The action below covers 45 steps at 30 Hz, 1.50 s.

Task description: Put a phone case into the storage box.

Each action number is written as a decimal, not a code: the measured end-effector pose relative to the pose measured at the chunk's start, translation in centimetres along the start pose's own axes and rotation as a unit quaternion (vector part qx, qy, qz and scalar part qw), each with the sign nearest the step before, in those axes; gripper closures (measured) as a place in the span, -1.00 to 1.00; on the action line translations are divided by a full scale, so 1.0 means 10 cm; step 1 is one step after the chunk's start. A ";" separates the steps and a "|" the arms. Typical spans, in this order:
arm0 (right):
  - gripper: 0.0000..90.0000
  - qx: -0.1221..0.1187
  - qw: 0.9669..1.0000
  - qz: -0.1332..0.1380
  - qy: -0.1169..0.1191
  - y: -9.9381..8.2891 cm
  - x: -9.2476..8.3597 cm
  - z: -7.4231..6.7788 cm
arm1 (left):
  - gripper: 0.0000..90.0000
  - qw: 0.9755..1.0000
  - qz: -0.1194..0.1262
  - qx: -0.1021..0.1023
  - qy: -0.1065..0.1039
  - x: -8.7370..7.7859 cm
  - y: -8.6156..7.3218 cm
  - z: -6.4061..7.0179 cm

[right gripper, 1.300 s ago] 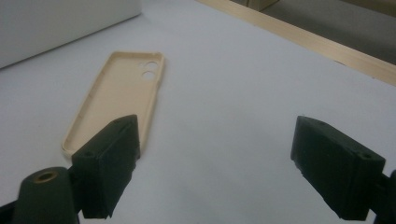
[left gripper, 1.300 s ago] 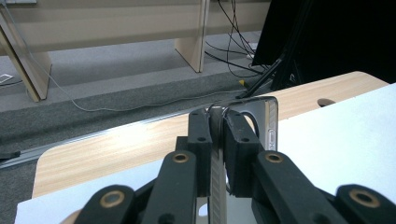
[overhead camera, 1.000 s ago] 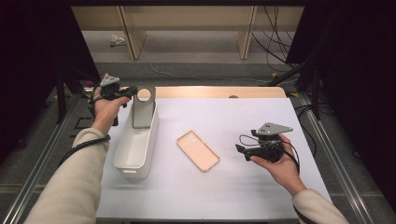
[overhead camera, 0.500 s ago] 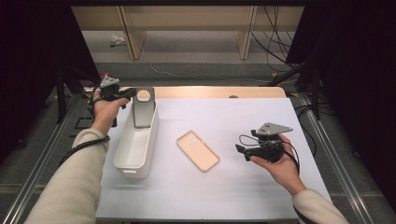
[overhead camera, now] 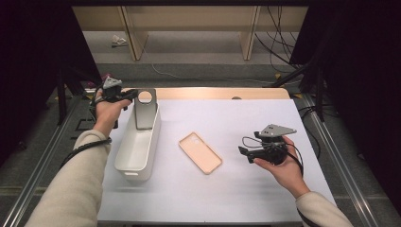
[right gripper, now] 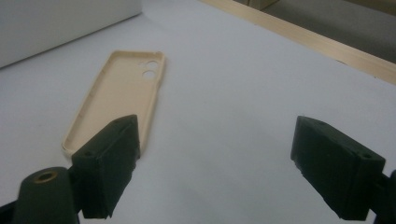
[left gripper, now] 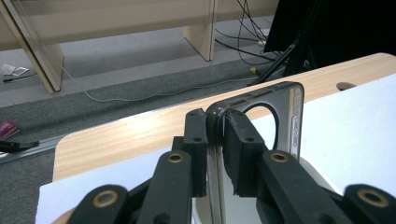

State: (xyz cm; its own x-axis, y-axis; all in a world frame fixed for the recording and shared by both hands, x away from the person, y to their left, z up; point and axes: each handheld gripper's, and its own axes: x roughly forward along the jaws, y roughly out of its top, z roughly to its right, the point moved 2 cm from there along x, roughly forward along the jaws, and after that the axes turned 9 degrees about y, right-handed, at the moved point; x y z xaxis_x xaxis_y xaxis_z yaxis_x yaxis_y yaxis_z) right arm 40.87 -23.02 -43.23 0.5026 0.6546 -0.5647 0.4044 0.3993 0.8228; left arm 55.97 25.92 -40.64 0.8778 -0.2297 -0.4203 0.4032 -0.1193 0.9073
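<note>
Left gripper view: left gripper (left gripper: 215,140) clamps the clear phone case (left gripper: 266,121), lower end hidden behind its jaws; right gripper (right gripper: 215,154) gapes.

Grey carpet floor (overhead camera: 198,56), wooden furniture legs (overhead camera: 249,33), black cables (overhead camera: 279,28), dark side curtains (overhead camera: 359,71)

clear case (left gripper: 261,116): lower part hidden behind gripper (left) | beige case (right gripper: 116,93): near end hidden
</note>
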 end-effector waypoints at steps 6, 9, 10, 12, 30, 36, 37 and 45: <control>-0.63 0.000 1.000 0.001 0.000 0.00 0.00 0.00 | 0.63 1.000 -0.004 0.004 0.005 0.01 -0.01 0.01; -0.63 -0.001 1.000 0.000 0.000 0.00 0.00 0.00 | 0.57 1.000 -0.007 0.007 0.008 0.02 -0.01 0.01; -0.63 0.000 1.000 0.000 0.000 0.00 0.00 0.00 | 0.55 1.000 -0.008 0.009 0.010 0.02 -0.02 0.01; -0.63 0.000 1.000 0.000 0.000 0.00 0.00 0.00 | 0.49 1.000 -0.011 0.015 0.011 0.02 -0.02 0.00; -0.63 0.002 1.000 0.001 0.001 0.00 0.00 0.00 | -0.55 0.998 -0.051 0.027 0.029 -0.07 0.01 -0.01; -0.63 0.002 1.000 -0.001 0.002 0.00 0.00 0.00 | -0.67 0.997 -0.056 0.043 0.011 -0.21 0.02 0.00; -0.63 0.003 1.000 -0.001 0.003 0.00 0.00 0.00 | -0.67 0.997 -0.058 0.044 0.008 -0.25 0.01 -0.01; -0.63 0.005 1.000 -0.001 0.002 0.00 0.01 0.01 | -1.00 0.998 -0.051 0.043 -0.005 -0.51 -0.03 0.06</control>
State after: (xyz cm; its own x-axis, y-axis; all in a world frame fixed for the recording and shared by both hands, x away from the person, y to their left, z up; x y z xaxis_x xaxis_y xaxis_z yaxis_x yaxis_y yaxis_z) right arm 40.97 -23.02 -43.33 0.4987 0.6563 -0.5661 0.4131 0.3942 0.8209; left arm 51.24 26.55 -38.84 0.8304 -0.2217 -0.5111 0.4663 -0.2255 0.8554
